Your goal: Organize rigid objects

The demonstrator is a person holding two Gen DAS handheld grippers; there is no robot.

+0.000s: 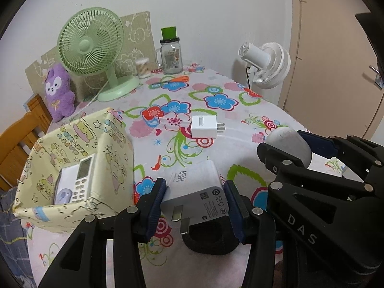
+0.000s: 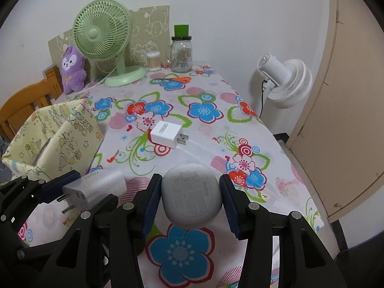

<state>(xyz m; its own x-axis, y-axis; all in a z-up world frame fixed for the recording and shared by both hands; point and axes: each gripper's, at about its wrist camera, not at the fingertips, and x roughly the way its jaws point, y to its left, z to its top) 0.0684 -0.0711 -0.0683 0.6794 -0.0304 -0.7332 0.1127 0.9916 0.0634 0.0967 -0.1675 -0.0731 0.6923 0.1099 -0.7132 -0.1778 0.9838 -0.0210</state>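
My left gripper [image 1: 195, 200] is shut on a grey 45W charger [image 1: 196, 192], held above the floral tablecloth with its prongs toward the camera; the charger also shows in the right wrist view [image 2: 96, 188]. My right gripper [image 2: 189, 196] is shut on a grey oval earbud case [image 2: 190, 195], which also shows in the left wrist view [image 1: 289, 144]. A small white plug adapter [image 1: 204, 127] lies on the table ahead, also in the right wrist view [image 2: 166, 133]. A yellow fabric bin [image 1: 115, 144] at the left holds a white phone handset [image 1: 80, 180].
A green desk fan [image 1: 93, 48], purple plush toy [image 1: 58, 91], cotton-swab jar [image 1: 142, 68] and glass jar with green lid [image 1: 171, 52] stand along the back wall. A white fan [image 1: 266, 64] stands beyond the table's right edge. A wooden chair [image 1: 21, 139] is at the left.
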